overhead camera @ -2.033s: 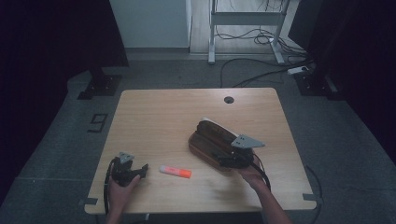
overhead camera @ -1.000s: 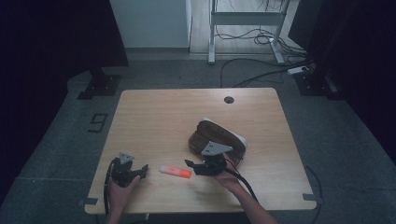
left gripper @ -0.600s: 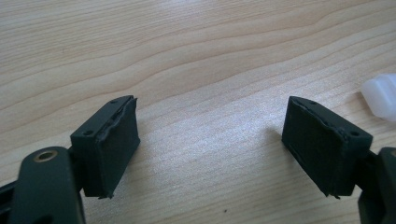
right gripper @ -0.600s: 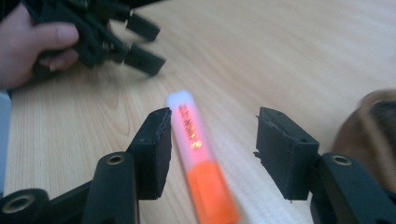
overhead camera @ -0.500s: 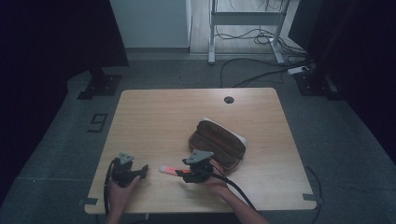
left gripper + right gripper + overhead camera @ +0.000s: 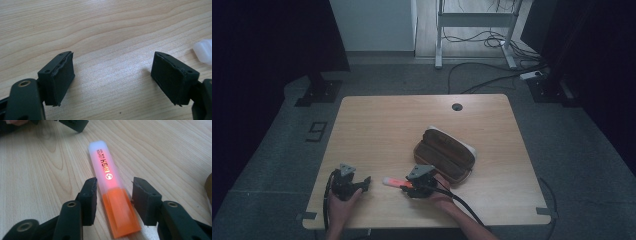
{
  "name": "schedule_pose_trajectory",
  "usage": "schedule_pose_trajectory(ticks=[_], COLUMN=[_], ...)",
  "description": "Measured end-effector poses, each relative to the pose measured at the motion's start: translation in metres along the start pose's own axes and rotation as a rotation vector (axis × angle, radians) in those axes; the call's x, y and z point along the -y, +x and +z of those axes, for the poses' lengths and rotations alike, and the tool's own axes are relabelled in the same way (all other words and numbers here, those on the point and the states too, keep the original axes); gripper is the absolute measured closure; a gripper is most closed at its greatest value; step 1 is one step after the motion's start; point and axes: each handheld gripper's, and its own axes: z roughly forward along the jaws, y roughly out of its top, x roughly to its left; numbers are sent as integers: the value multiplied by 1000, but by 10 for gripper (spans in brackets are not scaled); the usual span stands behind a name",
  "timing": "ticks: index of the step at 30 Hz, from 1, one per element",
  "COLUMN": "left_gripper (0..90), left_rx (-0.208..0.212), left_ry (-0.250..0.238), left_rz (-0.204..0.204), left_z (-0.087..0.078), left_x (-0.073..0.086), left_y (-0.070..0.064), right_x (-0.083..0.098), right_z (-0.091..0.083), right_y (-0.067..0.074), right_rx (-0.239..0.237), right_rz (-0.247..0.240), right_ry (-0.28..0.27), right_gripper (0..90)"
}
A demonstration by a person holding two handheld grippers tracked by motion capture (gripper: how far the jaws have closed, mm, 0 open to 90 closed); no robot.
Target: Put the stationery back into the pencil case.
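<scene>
An orange highlighter (image 6: 111, 185) with a pale translucent cap lies flat on the wooden table (image 6: 382, 130). My right gripper (image 6: 113, 195) straddles its orange end, jaws open with a gap on each side of the body. From above, the highlighter (image 6: 393, 182) lies between both hands, with the right gripper (image 6: 411, 187) at its right end. My left gripper (image 6: 112, 77) rests low over bare wood, jaws wide open and holding nothing; the highlighter's white cap (image 6: 203, 51) peeks in at the right edge. The left gripper (image 6: 362, 183) sits near the table's front left.
A brown pencil case (image 6: 444, 154) lies open just behind the right hand. A cable hole (image 6: 456, 106) sits near the table's far edge. Cables trail from both grippers toward the front edge. Dark floor, a desk frame and cords lie beyond the table.
My right gripper has travelled left from the pencil case to the highlighter and now brackets its orange end. The left gripper has stayed put.
</scene>
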Motion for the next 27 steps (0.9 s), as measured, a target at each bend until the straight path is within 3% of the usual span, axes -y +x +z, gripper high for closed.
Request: schedule_pose_trajectory(ticks=[8, 15, 20, 27], left_gripper=[185, 185, 185, 185], left_rx=[0, 1, 1, 1], left_ry=[-1, 0, 0, 0], left_rz=[0, 1, 1, 2], left_z=[0, 0, 0, 0], left_x=[0, 0, 0, 0], left_y=[0, 0, 0, 0], right_x=[2, 2, 2, -3], right_z=[1, 0, -2, -14], right_y=[-2, -4, -8, -13], right_rx=[7, -11, -33, -36], right_rz=[-4, 1, 32, 53], right_ry=[15, 17, 16, -23], right_gripper=[649, 656, 657, 657])
